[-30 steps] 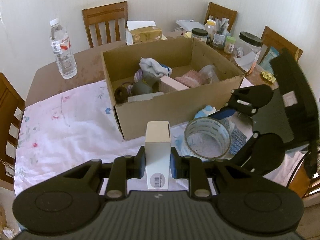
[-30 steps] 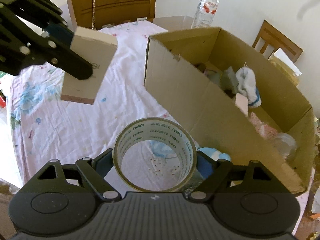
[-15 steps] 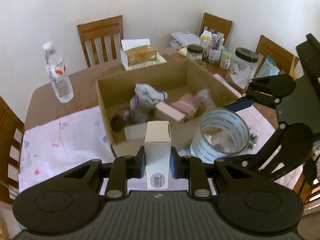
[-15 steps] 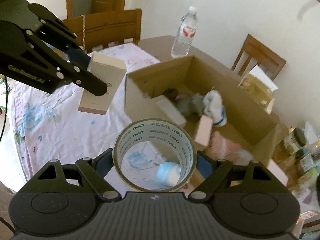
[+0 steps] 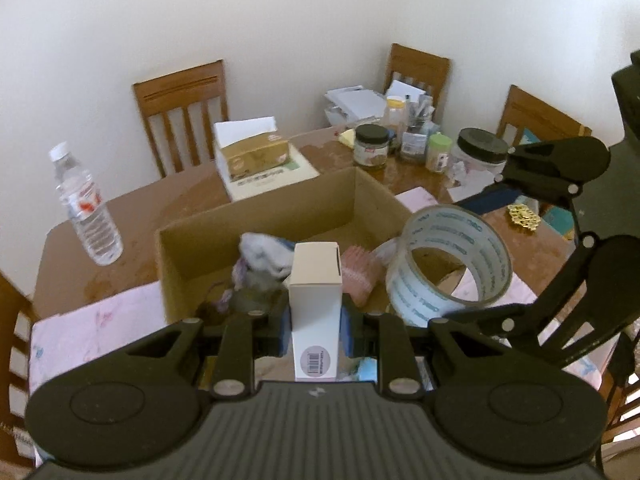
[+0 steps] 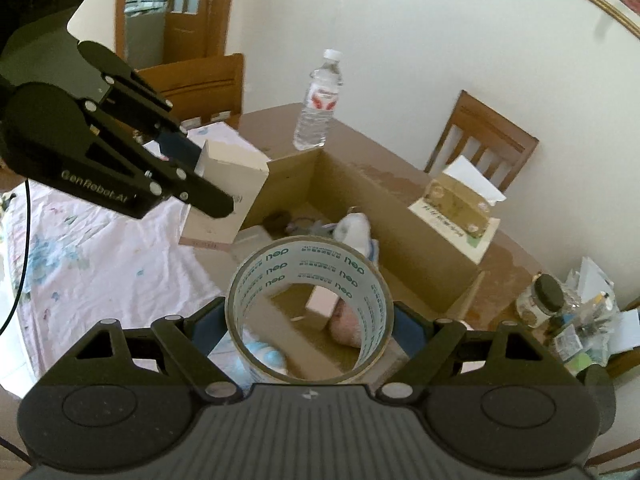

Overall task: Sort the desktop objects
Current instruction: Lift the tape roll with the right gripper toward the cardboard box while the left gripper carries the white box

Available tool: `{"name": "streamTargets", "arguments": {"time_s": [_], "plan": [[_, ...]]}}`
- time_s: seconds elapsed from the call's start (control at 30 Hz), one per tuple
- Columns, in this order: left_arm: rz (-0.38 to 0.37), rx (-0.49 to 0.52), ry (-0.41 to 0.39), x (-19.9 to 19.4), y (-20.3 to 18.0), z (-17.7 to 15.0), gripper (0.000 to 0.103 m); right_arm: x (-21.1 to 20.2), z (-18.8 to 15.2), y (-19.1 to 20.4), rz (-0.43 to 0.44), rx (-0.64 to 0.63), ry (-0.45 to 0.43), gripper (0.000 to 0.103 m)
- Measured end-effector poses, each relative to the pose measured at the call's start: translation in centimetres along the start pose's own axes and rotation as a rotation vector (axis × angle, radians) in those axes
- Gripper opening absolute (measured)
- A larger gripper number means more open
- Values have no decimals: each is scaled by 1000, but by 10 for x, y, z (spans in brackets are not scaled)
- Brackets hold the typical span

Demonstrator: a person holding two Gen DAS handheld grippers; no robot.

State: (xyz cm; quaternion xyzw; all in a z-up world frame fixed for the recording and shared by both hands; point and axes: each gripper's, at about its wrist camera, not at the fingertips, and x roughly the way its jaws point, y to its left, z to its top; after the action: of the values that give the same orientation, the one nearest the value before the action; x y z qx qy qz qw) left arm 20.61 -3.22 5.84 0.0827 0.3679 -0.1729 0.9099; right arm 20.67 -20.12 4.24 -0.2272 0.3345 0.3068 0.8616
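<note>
The left gripper (image 5: 316, 322) is clamped on a small white box (image 5: 316, 300). It squeezes the box on its two narrow sides, so the box stands up straight between the blue pads and cannot tip. The right gripper (image 6: 310, 320) is clamped on a roll of clear tape (image 6: 310, 308). Its jaws stand wide because the roll is wide, and they press on the round outside — the hole faces forward, so you can look right through it.

Just ahead of and below both grippers sits the open cardboard box (image 5: 256, 224). That looks like the place where things get sorted. Both things hang in the air above its near side, not yet dropped. Inside the box there is already a white sock (image 5: 264, 254), something pink and fuzzy (image 5: 358, 276) and a pink block (image 6: 320, 300).

The two grippers are close side by side, with the tape roll just to the right of the white box. They could bump if both go down together. The near wall of the cardboard box is also in the way if a gripper goes low too soon.

Far ahead of the left gripper stand a water bottle (image 5: 88, 208), a tissue box (image 5: 256, 156) and some jars (image 5: 372, 144) — none of them block the way.
</note>
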Motion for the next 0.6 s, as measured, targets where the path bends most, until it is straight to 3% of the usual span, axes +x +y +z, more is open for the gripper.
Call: {"name": "streamTargets", "arguments": {"time_s": [0.4, 0.5, 0.6], "plan": [[-105, 20, 32, 43, 14, 11, 25, 18, 19, -41, -73, 61, 21, 89], [-119, 21, 56, 52, 17, 11, 56, 31, 24, -50, -78, 65, 31, 89], [-110, 36, 51, 54, 20, 8, 70, 46, 29, -59, -78, 69, 48, 89]]}}
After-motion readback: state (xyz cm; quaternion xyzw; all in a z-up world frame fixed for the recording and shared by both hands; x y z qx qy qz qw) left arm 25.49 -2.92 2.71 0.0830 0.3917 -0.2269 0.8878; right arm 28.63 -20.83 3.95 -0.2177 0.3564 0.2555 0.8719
